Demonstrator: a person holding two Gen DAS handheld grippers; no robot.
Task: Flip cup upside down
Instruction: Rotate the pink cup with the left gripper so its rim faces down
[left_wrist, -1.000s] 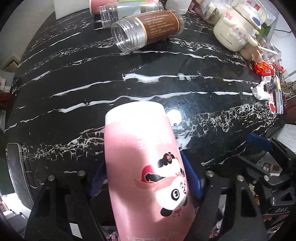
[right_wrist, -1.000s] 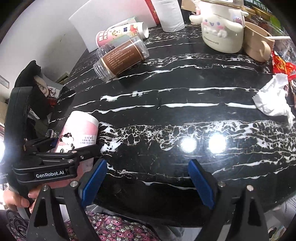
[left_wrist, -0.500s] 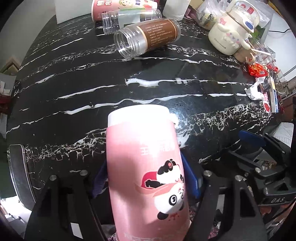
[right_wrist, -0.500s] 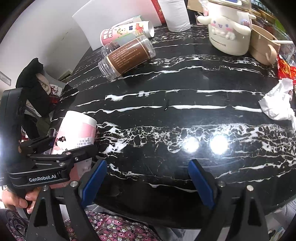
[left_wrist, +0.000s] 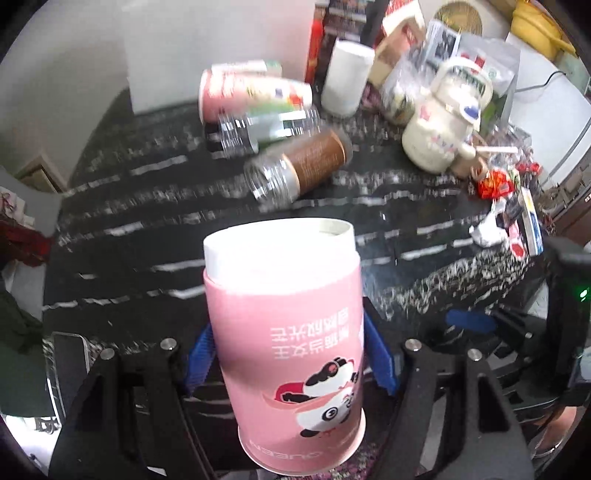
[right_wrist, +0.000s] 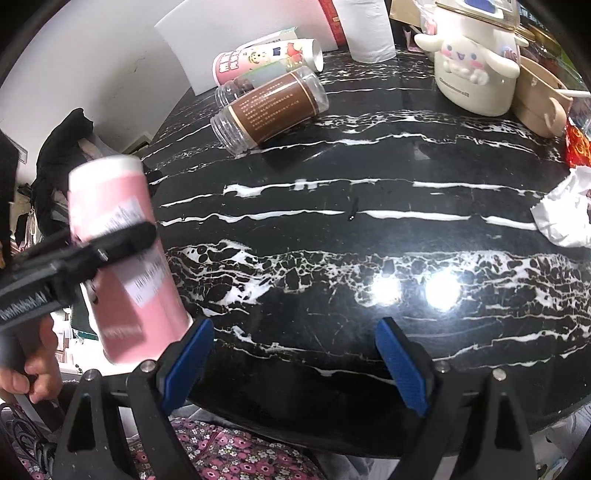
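My left gripper (left_wrist: 290, 363) is shut on a pink paper cup with a panda print (left_wrist: 288, 332). The cup's white end points away from me and its print reads upside down. It is held tilted in the air over the near left edge of the black marble table (left_wrist: 147, 206). In the right wrist view the cup (right_wrist: 122, 254) is at the far left, blurred, with a black finger of the left gripper across it. My right gripper (right_wrist: 295, 362) is open and empty above the table's near edge.
A clear jar with a brown label (right_wrist: 269, 109) lies on its side at the back with another clear bottle (left_wrist: 266, 129) and a printed cup (right_wrist: 266, 59). A white paper roll (right_wrist: 367, 29), a cream character pot (right_wrist: 474, 62), crumpled tissue (right_wrist: 561, 216) and snack packets stand right.
The left gripper has lifted and tipped the cup upward, so its white end now points more toward the back of the table. The right gripper has barely moved.
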